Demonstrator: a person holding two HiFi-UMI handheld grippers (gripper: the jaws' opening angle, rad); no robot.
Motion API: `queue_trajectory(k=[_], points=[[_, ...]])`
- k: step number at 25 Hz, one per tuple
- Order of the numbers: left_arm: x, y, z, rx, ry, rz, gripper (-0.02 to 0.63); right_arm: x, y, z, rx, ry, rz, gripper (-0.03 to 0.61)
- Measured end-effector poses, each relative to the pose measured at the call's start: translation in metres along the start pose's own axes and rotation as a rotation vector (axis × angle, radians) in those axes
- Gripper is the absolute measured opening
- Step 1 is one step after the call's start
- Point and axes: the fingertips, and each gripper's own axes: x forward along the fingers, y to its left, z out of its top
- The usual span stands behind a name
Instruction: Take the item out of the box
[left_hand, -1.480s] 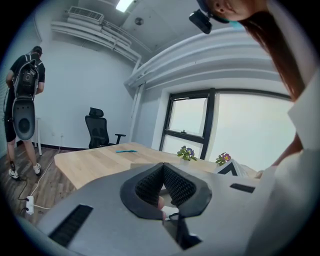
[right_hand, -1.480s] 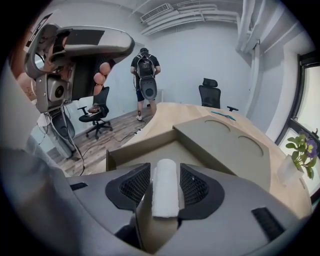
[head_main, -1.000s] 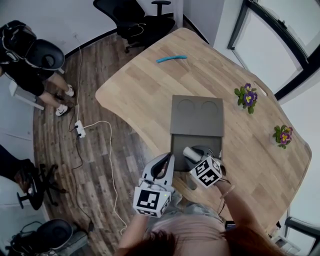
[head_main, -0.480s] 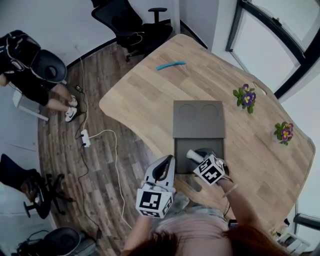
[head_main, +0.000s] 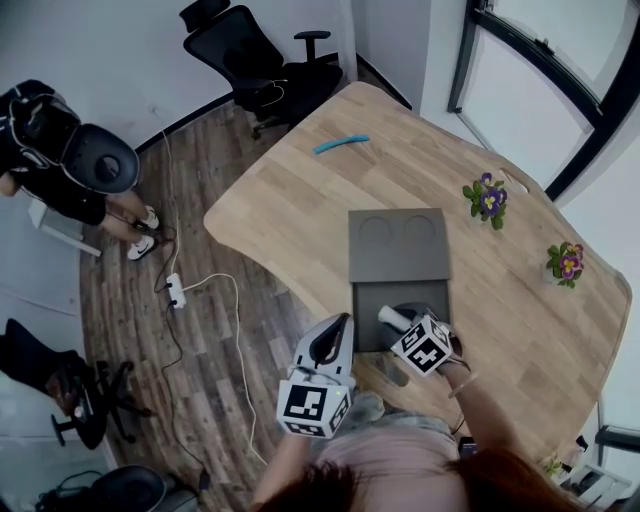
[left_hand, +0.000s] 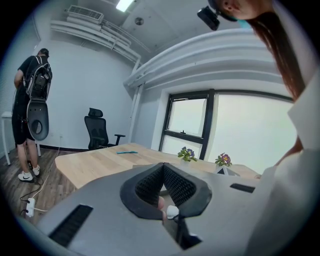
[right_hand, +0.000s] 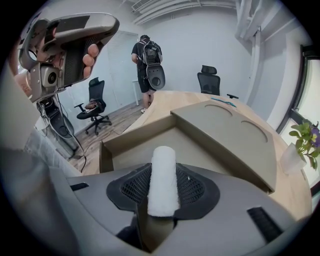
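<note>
Right gripper (right_hand: 163, 192) angled down into the open grey box (head_main: 364, 300) at the bench's (head_main: 290, 200) near edge. Its fingers have just been closing and sit clamped on a white roll (right_hand: 163, 175), ribbed pads pressing both its sides, the roll sticking out ahead of them over the box floor. Cannot tell whether the roll's far end rests on that floor. Lid (head_main: 400, 250) folded flat toward the bench middle, two round dents in it. Left gripper (left_hand: 162, 167) off the near edge, over the wooden floor, fingers together, nothing between. Blue strip (head_main: 340, 145) near the far edge; two flower pots (head_main: 488, 200) by the right edge
</note>
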Motion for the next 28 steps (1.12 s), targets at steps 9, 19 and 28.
queue_trajectory(k=[9,19,28], points=[[-0.008,-0.008,0.015,0.037,-0.030,-0.017,0.000,-0.035,-0.008,0.031,0.146,-0.172,-0.074,0.141],[-0.014,-0.029,0.025,0.084,-0.032,-0.072,-0.001,-0.092,-0.015,0.066,0.214,-0.377,-0.164,0.141],[-0.017,-0.036,0.045,0.122,-0.077,-0.068,0.000,-0.140,-0.014,0.098,0.249,-0.544,-0.199,0.141]])
